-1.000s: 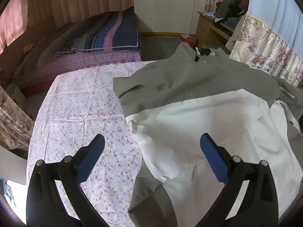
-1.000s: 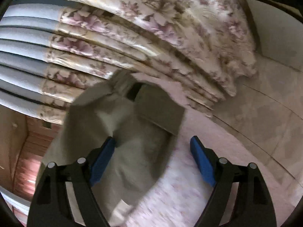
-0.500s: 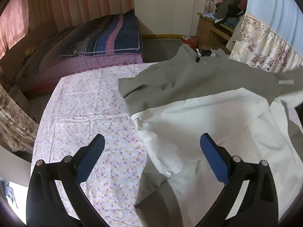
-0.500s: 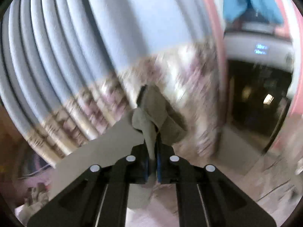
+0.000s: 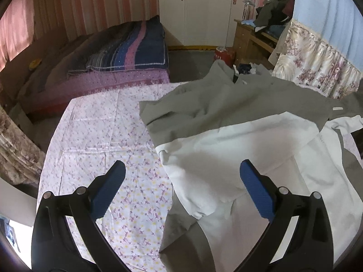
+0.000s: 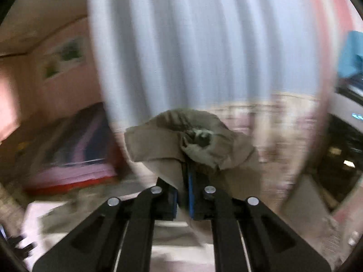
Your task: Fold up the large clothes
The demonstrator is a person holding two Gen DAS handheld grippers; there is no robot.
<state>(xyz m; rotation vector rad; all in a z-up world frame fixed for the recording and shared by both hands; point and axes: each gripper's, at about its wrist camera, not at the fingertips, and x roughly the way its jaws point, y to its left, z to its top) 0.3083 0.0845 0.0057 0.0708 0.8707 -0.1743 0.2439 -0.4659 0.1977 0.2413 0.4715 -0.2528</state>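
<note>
Looking down from the left wrist, the left gripper (image 5: 181, 192) hung with jaws released above the table (image 5: 95, 122), the grey-and-white garment (image 5: 226, 124) spread ahead and to its right, long axis running away. At the right wrist, the right gripper (image 6: 182, 195) was clenched on the garment's bunched grey edge (image 6: 190, 142), raised clear of the table.

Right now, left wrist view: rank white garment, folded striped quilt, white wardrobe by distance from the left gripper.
1. White garment, lying just ahead of the open left gripper, right side.
2. Folded striped quilt, on the bed, upper left.
3. White wardrobe, against the far wall, top centre.
</note>
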